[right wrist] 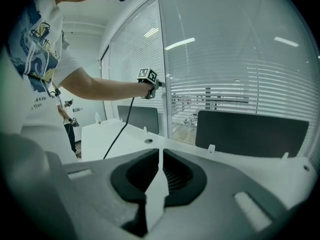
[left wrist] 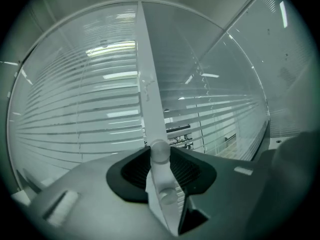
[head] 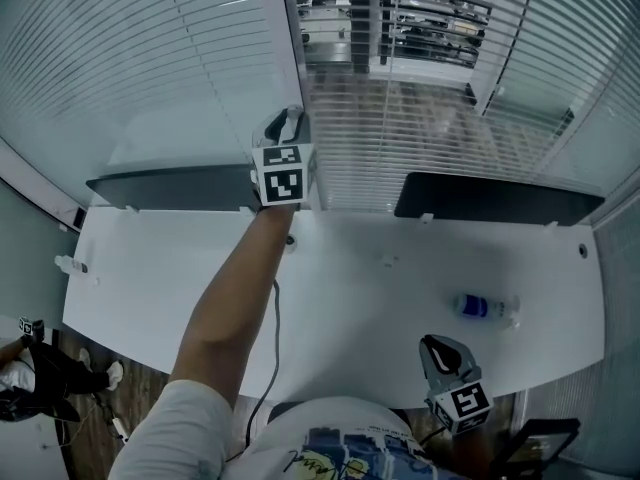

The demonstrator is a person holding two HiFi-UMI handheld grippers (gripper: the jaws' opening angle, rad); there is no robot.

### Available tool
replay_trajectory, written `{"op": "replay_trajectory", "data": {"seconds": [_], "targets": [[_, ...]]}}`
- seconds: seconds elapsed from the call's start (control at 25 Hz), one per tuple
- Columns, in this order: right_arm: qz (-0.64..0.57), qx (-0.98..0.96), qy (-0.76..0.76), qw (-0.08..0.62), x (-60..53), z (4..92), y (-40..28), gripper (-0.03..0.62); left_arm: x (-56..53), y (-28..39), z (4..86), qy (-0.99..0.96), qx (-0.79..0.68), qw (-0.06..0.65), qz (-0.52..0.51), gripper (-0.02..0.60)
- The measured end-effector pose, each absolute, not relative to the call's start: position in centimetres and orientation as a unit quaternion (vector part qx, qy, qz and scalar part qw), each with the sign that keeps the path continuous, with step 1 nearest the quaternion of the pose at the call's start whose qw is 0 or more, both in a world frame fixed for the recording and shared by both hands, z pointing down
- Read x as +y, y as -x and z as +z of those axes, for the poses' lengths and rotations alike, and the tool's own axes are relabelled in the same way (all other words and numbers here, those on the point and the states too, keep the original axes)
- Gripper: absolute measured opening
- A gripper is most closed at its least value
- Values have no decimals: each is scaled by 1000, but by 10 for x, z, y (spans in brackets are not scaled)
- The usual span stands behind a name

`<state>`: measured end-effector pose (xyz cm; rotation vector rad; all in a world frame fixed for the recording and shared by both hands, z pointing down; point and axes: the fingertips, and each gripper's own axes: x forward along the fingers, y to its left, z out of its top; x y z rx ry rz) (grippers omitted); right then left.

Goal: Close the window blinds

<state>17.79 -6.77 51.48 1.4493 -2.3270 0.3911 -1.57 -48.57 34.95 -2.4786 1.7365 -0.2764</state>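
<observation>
Gripping now: the left gripper, held out at full arm's reach, has its jaws clamped from both sides on the white cylindrical blind control. Both black pads appear to bear on it.
Control location: on the white vertical window post between the two glazed panes, above the far edge of the long white desk.
Blind condition: the white horizontal-slat blinds hang behind the glass. The slats of the right pane lie flat enough for the room beyond to show through. The left pane looks more nearly shut, though this is not certain.
Idle tool: the right gripper hangs low by the person's body at the near edge of the desk, with its jaws together and nothing between them.
Loose item: a clear plastic bottle with a blue label lies on the desk near the right gripper, well apart from the control.
Step in hand: judged to be the operating stage, with the control seized and the slats not yet closed.
Next move calls for: probably a steady turn of the control about its own axis, with firm clamping pressure, until the gaps between the slats vanish. The direction of turn cannot be told from here.
Caution: the round, smooth control may slip between the pads.
</observation>
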Motion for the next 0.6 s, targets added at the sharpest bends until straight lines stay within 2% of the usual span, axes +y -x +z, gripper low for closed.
{"op": "replay_trajectory", "data": {"seconds": [0.24,0.6], "targets": [[143,-824,-516,187,-67,514,-179,14,-485,15,351,812,555,113,-139,135],[138,-825,-516,186,-65,514,-180,14,-474,8,349,771,504,289,-261,155]]}}
